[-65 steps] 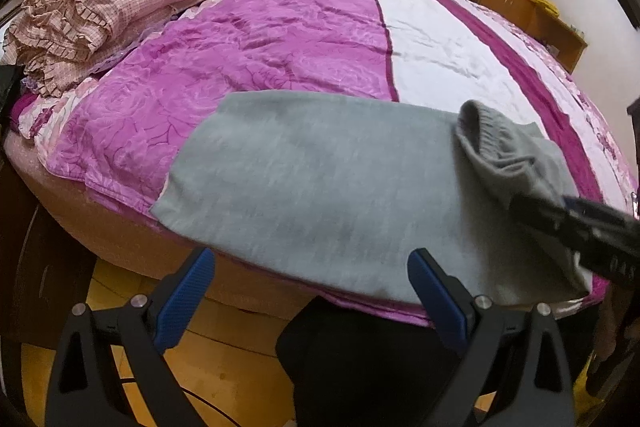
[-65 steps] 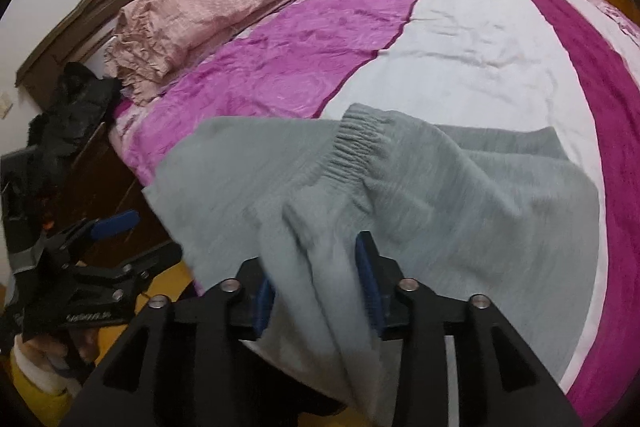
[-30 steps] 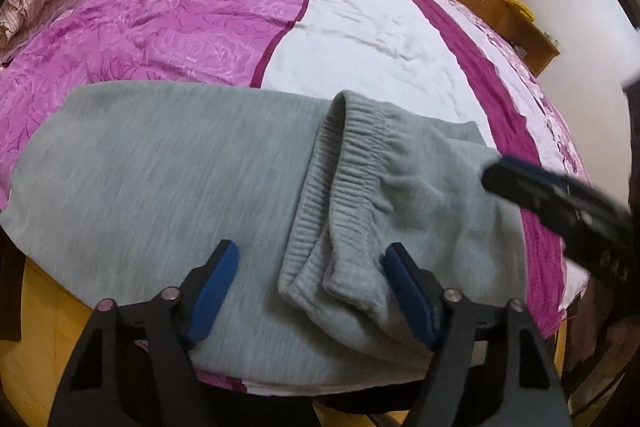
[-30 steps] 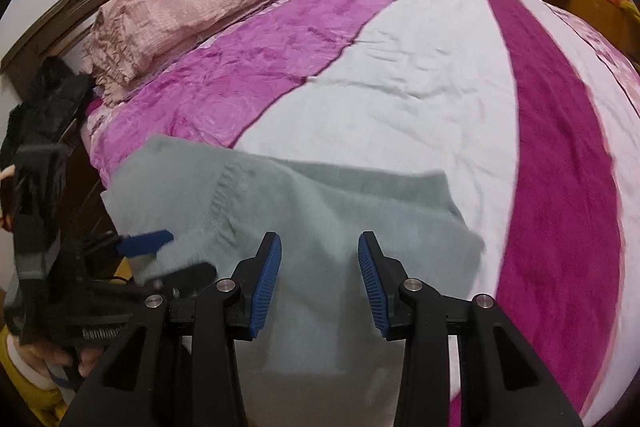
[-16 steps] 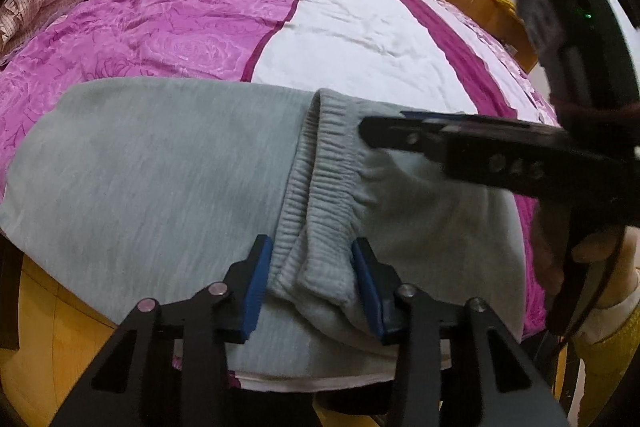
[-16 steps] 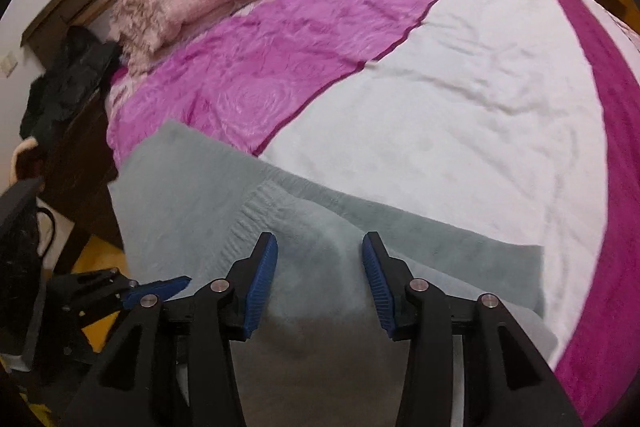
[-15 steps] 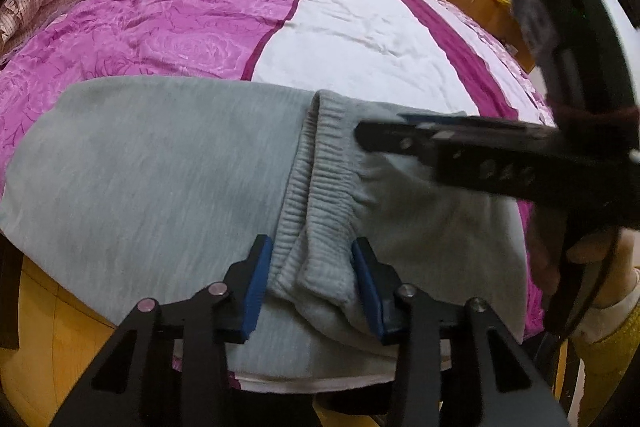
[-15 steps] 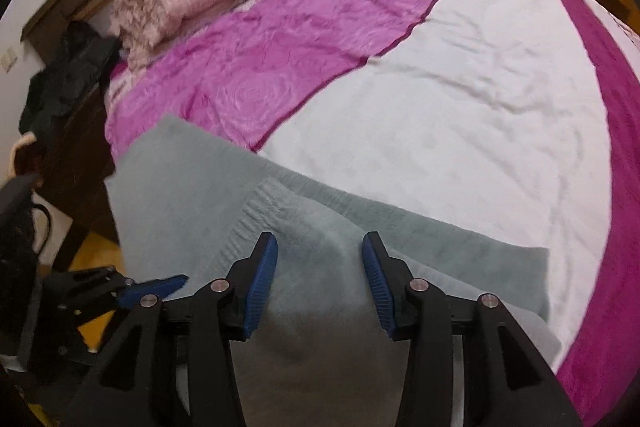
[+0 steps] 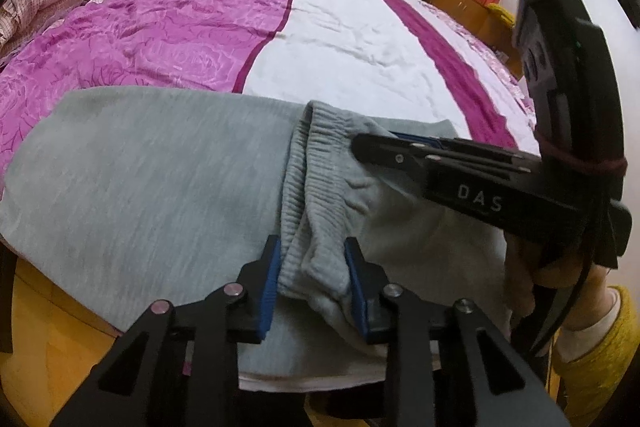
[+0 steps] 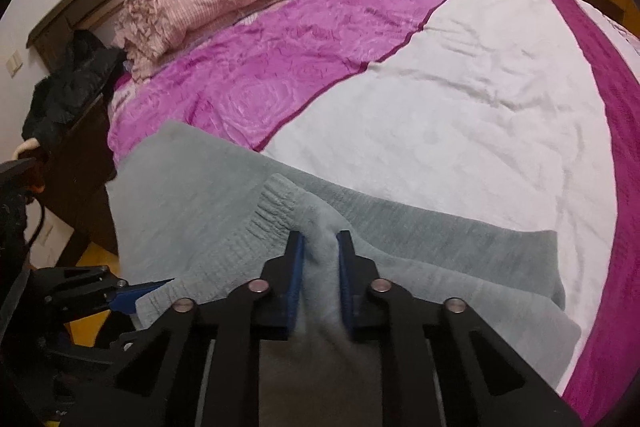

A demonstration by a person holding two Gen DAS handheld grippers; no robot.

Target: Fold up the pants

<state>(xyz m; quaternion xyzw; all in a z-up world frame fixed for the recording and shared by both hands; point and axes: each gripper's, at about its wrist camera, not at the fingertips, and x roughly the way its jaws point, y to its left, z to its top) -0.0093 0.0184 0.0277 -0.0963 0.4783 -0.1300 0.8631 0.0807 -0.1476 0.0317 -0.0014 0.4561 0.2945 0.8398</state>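
Left wrist view: the pants point(image 9: 152, 179) are spread across the near edge of the bed point(image 9: 360, 39), with the long axis running left to right ahead of the left gripper point(image 9: 312, 279). The waistband point(image 9: 308, 195) has been folded over onto the fabric and lies dead ahead, running away from the fingers. Its near end is bunched between the blue pads point(image 9: 269, 287), which press on it from both sides, so the left gripper is judged clenched on the waistband. The right gripper point(image 9: 360, 147) comes in from the right and is laid over the far end of the same band.

Right wrist view: a ridge of grey cloth is pinched between the narrowly set fingers of the right gripper point(image 10: 320, 247), so the pants are grasped here too. The waistband point(image 10: 264, 223) lies just left of the tips; the unfolded length stretches further left, and the left gripper point(image 10: 132, 293) is seen at lower left on the band's near end.

Both grippers are on the band; the next fold is judged to carry it leftward along the long axis.
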